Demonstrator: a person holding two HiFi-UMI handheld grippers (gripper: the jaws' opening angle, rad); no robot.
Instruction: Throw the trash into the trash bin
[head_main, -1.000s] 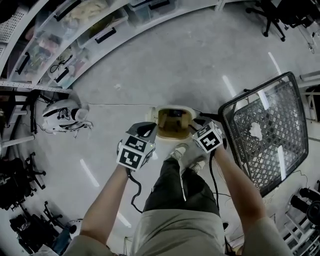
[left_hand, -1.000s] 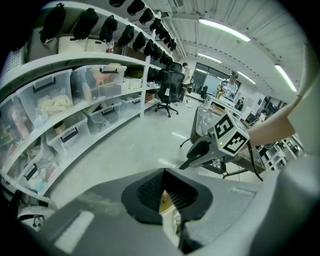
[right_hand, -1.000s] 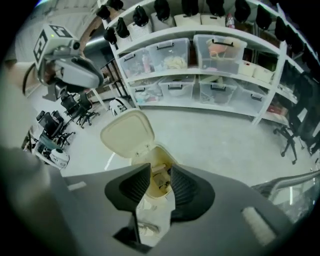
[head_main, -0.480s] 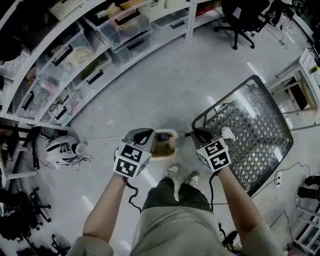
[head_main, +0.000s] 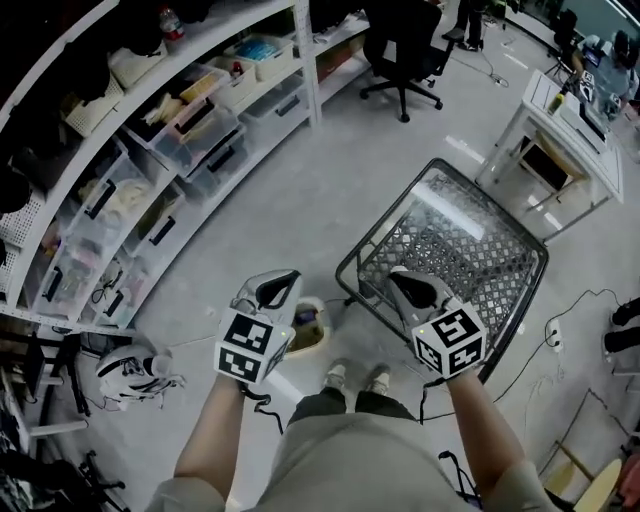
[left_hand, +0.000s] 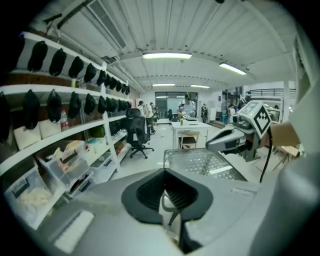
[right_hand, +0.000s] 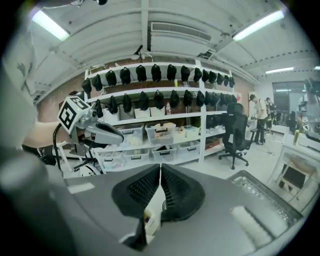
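Trash bin (head_main: 309, 331) just left of cart (head_main: 452, 238) (perhaps touching).

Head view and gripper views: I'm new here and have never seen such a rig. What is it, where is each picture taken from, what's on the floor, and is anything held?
A person holds a two-jaw gripper in each hand: the left gripper and the right gripper. The head view comes from a camera on the person's head, looking down. Each gripper view comes from a camera riding on that gripper, looking along its jaws. On the floor stand a small trash bin and a wire mesh basket, beside storage shelves. Both grippers are shut; I can make out nothing held.
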